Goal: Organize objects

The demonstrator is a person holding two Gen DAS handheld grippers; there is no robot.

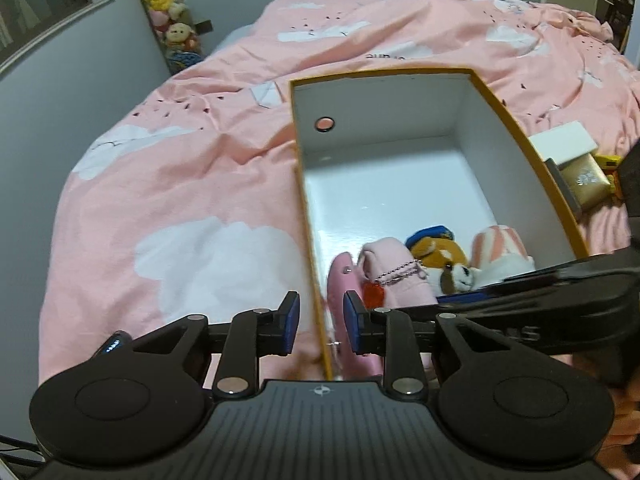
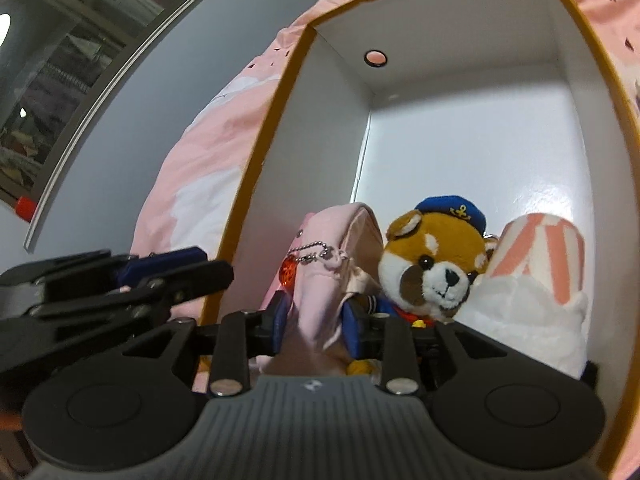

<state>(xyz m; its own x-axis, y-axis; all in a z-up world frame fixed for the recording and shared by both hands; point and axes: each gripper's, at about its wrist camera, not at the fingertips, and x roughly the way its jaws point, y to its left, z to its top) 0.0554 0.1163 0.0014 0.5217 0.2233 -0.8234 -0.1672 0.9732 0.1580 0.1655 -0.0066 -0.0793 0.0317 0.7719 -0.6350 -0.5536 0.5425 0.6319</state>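
A: How are the jaws of the right gripper seen?

B: They are closed on a pink pouch, whose soft fabric is pinched between the blue pads. A ball chain with a red charm is hung from the pouch's upper edge.

A: And the left gripper?

B: Its jaws are set apart, one on each side of the box's near-left wall. Whether that wall is touched by the pads cannot be told.

A: Where is the pouch placed?

B: It is held inside the box, at the near end, against the left wall. In the left view the pouch is seen just beyond the jaws, with the right gripper reaching in from the right.

A: What is found beside it?

B: A fox plush in a blue sailor cap is leaned against the pouch's right side. To its right, touching it, a white plush with pink-striped ears is seen.

A: How is the box described?

B: White inside, orange along the rim, with a round hole in its far wall. It is laid on a pink bedspread printed with white clouds. Outside its right wall a white box and a gold packet are seen.
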